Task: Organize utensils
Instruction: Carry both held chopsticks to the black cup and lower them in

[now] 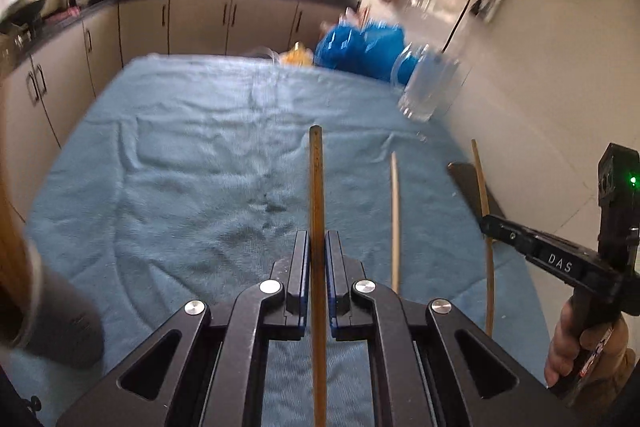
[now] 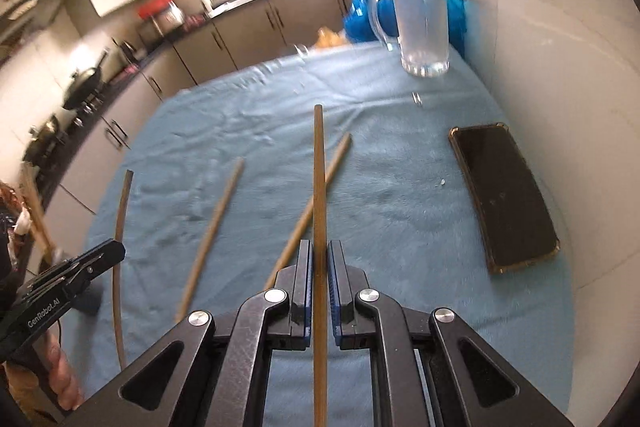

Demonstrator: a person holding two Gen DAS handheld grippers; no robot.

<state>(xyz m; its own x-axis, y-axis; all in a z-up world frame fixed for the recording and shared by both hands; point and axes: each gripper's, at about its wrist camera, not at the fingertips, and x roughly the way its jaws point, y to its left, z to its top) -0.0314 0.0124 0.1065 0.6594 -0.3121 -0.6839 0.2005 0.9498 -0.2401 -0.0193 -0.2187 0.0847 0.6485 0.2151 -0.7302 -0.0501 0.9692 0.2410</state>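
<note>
My left gripper point(image 1: 317, 241) is shut on a brown chopstick point(image 1: 316, 183) that points forward over the blue towel point(image 1: 180, 155). My right gripper point(image 2: 319, 251) is shut on another brown chopstick point(image 2: 318, 167), also pointing forward. In the right wrist view two loose chopsticks lie on the towel, one point(image 2: 212, 235) to the left and one point(image 2: 316, 203) partly under my held stick. The left gripper point(image 2: 106, 253) shows there at the left with its chopstick point(image 2: 120, 227). In the left wrist view a loose chopstick point(image 1: 395, 219) lies on the towel, and the right gripper point(image 1: 490, 225) holds its stick point(image 1: 482, 187). A clear glass mug point(image 2: 422, 27) stands at the far right.
A black phone point(image 2: 504, 195) lies on the towel's right side near the white wall. Blue plastic bags point(image 1: 360, 45) sit behind the mug point(image 1: 428, 87). A grey cup point(image 1: 52, 311) stands at the near left. Kitchen cabinets point(image 1: 200, 23) run behind and left of the table.
</note>
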